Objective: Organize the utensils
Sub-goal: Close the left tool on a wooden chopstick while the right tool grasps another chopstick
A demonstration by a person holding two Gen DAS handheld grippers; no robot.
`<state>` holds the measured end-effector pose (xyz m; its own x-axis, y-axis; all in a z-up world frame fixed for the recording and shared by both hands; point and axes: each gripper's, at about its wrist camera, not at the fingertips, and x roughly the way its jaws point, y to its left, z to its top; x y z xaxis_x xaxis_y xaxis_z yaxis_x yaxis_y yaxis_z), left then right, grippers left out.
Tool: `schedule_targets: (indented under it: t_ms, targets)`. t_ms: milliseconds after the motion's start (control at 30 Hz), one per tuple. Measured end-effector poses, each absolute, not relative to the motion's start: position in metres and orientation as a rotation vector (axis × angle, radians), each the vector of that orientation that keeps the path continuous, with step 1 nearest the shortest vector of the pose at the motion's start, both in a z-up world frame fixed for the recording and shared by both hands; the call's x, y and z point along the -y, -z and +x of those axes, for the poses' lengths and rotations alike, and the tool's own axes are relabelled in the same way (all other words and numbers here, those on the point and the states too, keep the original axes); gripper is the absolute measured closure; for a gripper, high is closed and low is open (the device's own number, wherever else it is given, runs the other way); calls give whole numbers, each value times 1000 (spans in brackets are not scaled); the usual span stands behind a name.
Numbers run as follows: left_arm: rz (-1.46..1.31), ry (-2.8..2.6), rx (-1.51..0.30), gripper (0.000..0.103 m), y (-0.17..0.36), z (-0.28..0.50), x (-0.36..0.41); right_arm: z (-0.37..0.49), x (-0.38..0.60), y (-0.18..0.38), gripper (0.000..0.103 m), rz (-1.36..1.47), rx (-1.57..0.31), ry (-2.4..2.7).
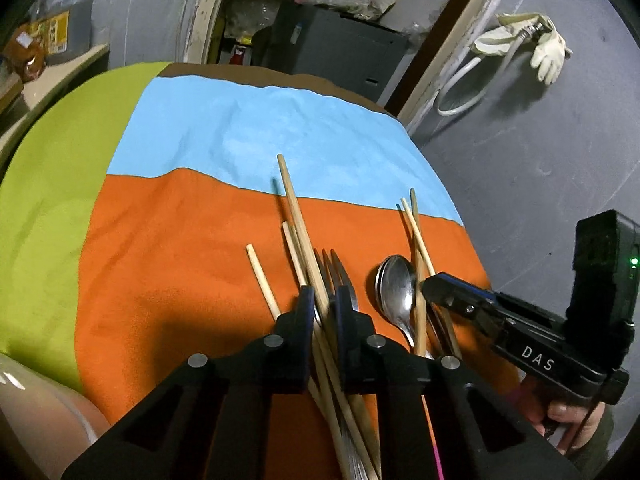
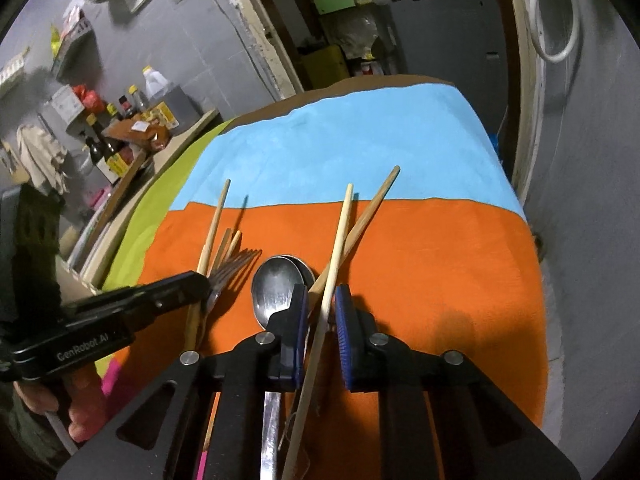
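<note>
- Chopsticks (image 1: 298, 216) + forks (image 1: 338, 270) bunched at lower centre of left view, lying on orange cloth (image 1: 168, 264).
- Left gripper (image 1: 322, 300) clenched on that bunch; sticks run between pads, one stick (image 1: 262, 280) just left, outside.
- Spoons (image 2: 280, 280) + 2 more sticks (image 2: 342, 240) at centre of right view, crossing over blue/orange seam.
- Right gripper (image 2: 322, 304) narrowed round pale stick; pad contact not clear, cannot tell if gripped.
- Blue cloth (image 1: 240, 128) behind, green (image 1: 44, 184) at left.
</note>
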<state>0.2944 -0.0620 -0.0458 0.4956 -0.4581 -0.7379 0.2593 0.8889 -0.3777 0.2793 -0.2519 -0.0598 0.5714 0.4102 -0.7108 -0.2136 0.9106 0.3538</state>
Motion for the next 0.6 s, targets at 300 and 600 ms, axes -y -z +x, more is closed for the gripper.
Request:
schedule_targets:
  t_ms: [300,600]
  targets:
    - [-292,459,-953,97,40,291,56,278,256,61,99,292,-894,-402]
    - [-281,476,-793,97,18,256,51,257,258,48,99,306,-807,-420]
